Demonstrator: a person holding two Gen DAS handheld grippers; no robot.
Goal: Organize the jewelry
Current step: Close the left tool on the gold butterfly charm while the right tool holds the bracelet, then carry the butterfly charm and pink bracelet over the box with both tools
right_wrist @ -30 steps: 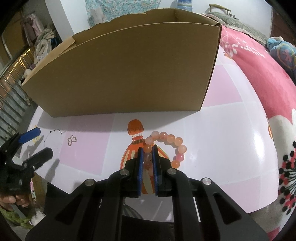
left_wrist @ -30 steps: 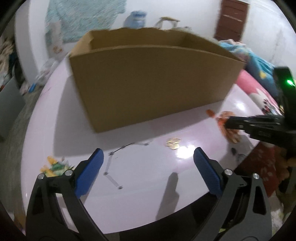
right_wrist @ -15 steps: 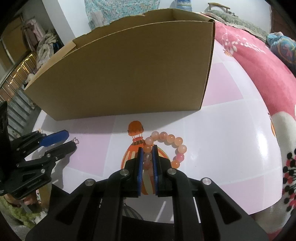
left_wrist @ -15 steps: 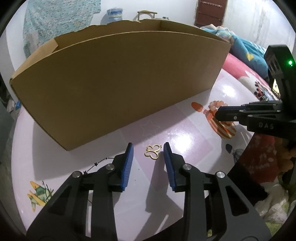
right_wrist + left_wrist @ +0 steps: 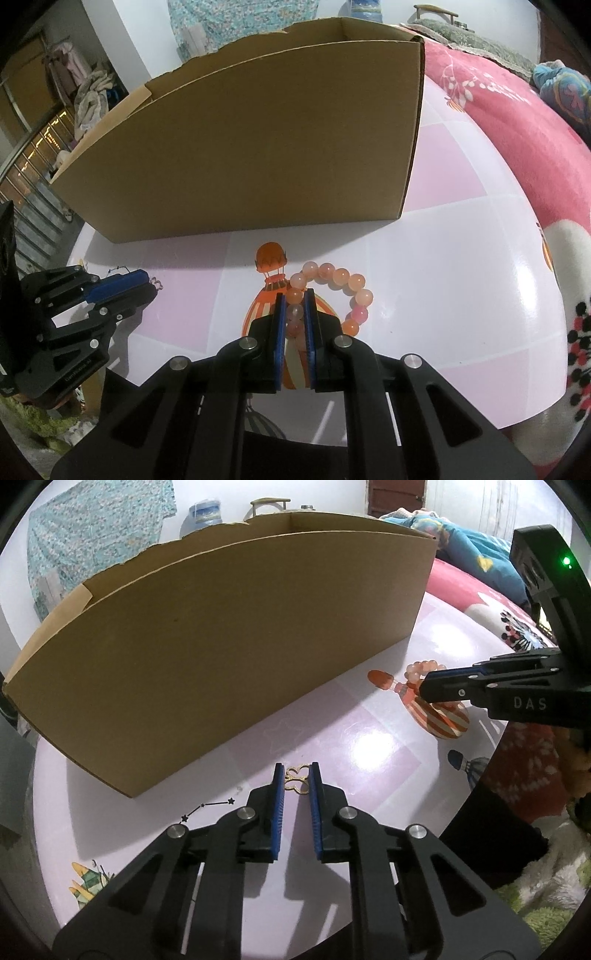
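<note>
A small gold butterfly charm (image 5: pixel 297 780) lies on the pink and white table (image 5: pixel 369 753), in front of a big open cardboard box (image 5: pixel 240 646). My left gripper (image 5: pixel 296 771) straddles the charm; its jaws are closing and the blue pads touch the charm's two sides. The right wrist view shows that gripper (image 5: pixel 149 284) at the left, the charm (image 5: pixel 157 283) peeking from its tip. My right gripper (image 5: pixel 295 295) is shut on one bead of a peach and pink bead bracelet (image 5: pixel 334 273), which rests on the table (image 5: pixel 443 277). Its tip (image 5: pixel 424 686) and the bracelet (image 5: pixel 421 666) also show in the left wrist view.
The box (image 5: pixel 258 140) stands close behind both grippers, its top open. An orange balloon print (image 5: pixel 271 258) and a black star print (image 5: pixel 207 806) are on the tabletop. A pink flowered blanket (image 5: pixel 517 110) borders the table on the right; a green rug (image 5: pixel 546 893) lies below.
My left gripper has moved right and forward to the gold charm, and its jaws have gone from wide to narrow around it. My right gripper has stayed shut on the bracelet.
</note>
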